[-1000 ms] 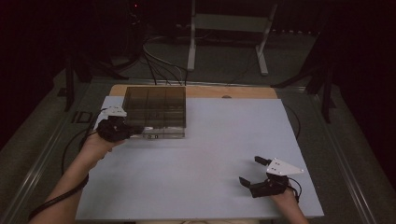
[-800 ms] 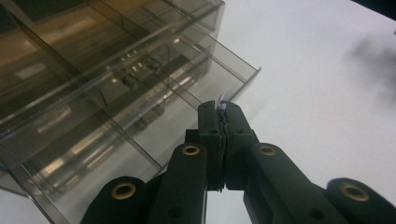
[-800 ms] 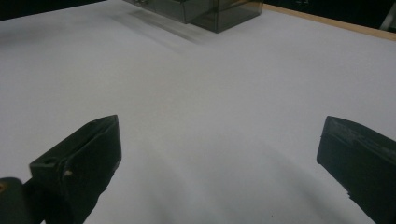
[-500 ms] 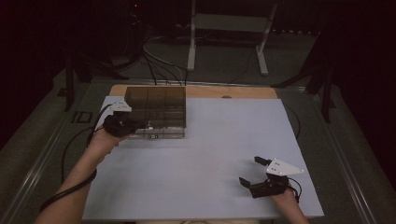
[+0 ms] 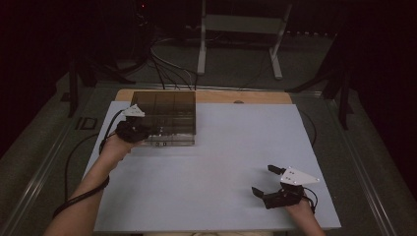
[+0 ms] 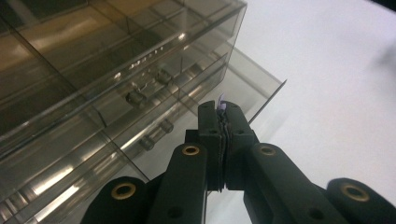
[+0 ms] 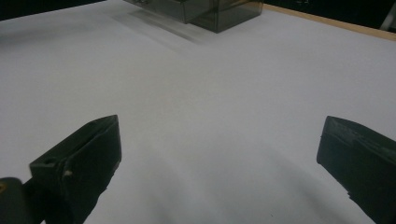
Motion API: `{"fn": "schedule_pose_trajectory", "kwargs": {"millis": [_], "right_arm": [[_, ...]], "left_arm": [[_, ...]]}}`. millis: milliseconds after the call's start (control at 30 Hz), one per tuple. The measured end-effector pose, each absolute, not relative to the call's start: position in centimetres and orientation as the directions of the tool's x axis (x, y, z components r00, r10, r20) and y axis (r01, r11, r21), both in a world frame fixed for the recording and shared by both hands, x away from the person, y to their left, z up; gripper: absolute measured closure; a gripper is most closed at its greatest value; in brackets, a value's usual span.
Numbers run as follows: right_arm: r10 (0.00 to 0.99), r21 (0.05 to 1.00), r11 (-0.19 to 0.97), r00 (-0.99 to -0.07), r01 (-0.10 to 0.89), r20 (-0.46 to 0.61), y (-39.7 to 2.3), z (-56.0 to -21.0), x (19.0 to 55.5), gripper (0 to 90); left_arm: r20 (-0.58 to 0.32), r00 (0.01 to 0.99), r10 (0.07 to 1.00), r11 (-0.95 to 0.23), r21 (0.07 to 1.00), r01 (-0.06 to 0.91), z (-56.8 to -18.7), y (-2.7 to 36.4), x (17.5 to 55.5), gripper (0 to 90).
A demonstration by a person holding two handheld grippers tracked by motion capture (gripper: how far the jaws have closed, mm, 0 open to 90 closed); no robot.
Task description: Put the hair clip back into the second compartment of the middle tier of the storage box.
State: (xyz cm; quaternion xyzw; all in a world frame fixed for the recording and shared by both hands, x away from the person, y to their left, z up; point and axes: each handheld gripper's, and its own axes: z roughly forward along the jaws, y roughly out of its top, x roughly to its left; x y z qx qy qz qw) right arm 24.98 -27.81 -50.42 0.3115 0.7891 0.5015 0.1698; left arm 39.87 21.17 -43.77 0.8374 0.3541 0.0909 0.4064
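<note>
A smoky transparent compartment box sits at the back left of the white table. My left gripper is at the box's front left corner, next to its front wall. In the left gripper view its jaws are pressed together, close to the box. A thin pale sliver shows between the tips; I cannot tell what it is. My right gripper rests near the front right of the table, open, with nothing between its fingers. The right gripper view has the box far off at the top.
A wooden board edge runs behind the white sheet. Cables and a metal stand lie on the floor beyond the table. A cable trails from the left hand over the table's left edge.
The left hand has moved a little to the right, bringing its shut gripper closer to the box's front corner. The right gripper has stayed put.
</note>
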Motion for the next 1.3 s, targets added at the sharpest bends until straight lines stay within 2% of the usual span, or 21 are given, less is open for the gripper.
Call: {"fn": "schedule_pose_trajectory", "kwargs": {"millis": [700, 933, 1200, 1267, 1300], "right_arm": [[0.660, 0.898, 0.304, -0.750, 0.318, 0.042, -27.9, -50.4, 24.9, 0.1], [0.660, 0.898, 0.303, -0.750, 0.318, 0.043, -27.9, -50.4, 24.9, 0.1], [0.659, 0.899, 0.304, -0.751, 0.317, 0.042, -27.9, -50.4, 24.9, 0.1], [0.660, 0.898, 0.305, -0.750, 0.318, 0.042, -27.9, -50.4, 24.9, 0.1], [0.660, 0.898, 0.304, -0.750, 0.319, 0.043, -27.9, -50.4, 24.9, 0.1]], "left_arm": [[-0.136, 0.698, 0.703, -0.403, 0.733, 0.549, -44.3, 19.8, 40.8, 88.7], [-0.109, 0.675, 0.730, -0.431, 0.692, 0.578, -44.5, 19.1, 41.1, 88.4], [-0.086, 0.667, 0.740, -0.435, 0.695, 0.572, -44.5, 18.7, 41.4, 87.4], [-0.079, 0.653, 0.753, -0.421, 0.704, 0.571, -44.4, 18.8, 41.4, 82.2], [-0.078, 0.648, 0.758, -0.417, 0.706, 0.572, -44.4, 18.8, 41.4, 76.1]]}}
